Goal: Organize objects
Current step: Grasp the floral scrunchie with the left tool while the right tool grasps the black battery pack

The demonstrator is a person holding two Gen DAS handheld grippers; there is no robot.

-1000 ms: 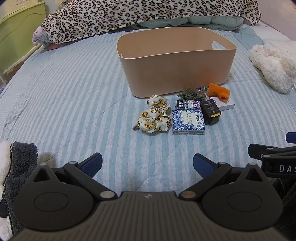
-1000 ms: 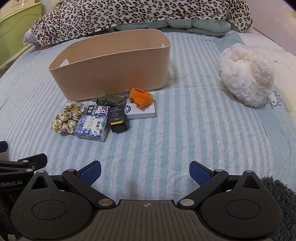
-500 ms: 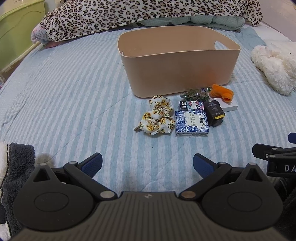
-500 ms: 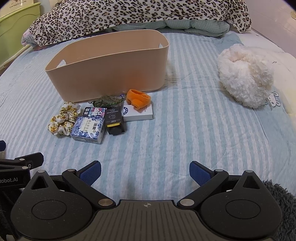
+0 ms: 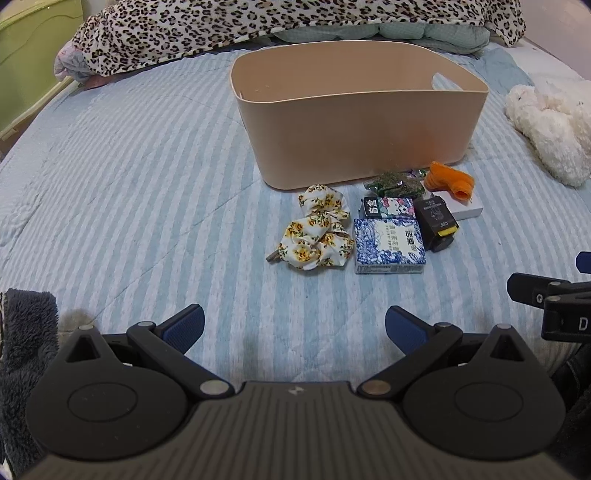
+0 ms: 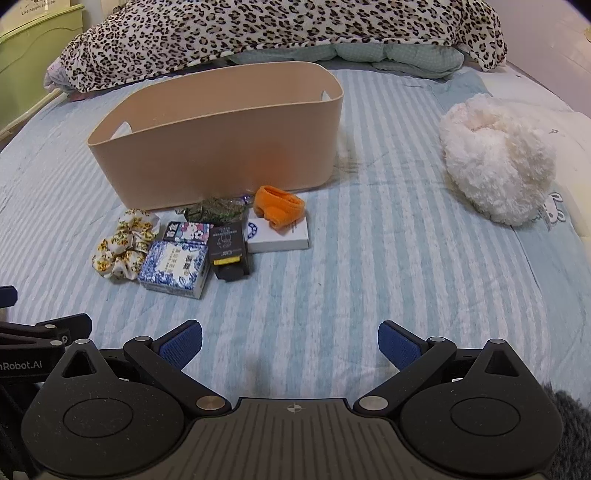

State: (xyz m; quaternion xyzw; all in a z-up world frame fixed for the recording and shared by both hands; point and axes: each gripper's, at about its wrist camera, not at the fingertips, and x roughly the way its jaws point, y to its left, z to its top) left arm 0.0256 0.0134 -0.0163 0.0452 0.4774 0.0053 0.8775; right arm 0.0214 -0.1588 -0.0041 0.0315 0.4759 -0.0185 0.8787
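Note:
A beige bin (image 5: 354,122) (image 6: 221,147) stands on the striped bed. In front of it lie a floral scrunchie (image 5: 317,236) (image 6: 123,247), a blue-white box (image 5: 388,245) (image 6: 175,267), a cartoon box (image 5: 388,206) (image 6: 188,230), a black box (image 5: 436,221) (image 6: 227,247), a white box (image 5: 463,206) (image 6: 280,234) with an orange item (image 5: 448,179) (image 6: 280,208) on it, and a green packet (image 5: 395,184) (image 6: 218,210). My left gripper (image 5: 294,326) and right gripper (image 6: 290,341) are open and empty, short of the pile.
A white fluffy bundle (image 5: 546,129) (image 6: 495,155) lies to the right. A leopard-print blanket (image 5: 258,26) (image 6: 258,33) is heaped behind the bin. A green cabinet (image 5: 29,59) stands at the left. Dark fleece (image 5: 22,332) sits beside my left gripper.
Both grippers have moved forward a little toward the pile; the objects look slightly nearer. Nothing on the bed has moved.

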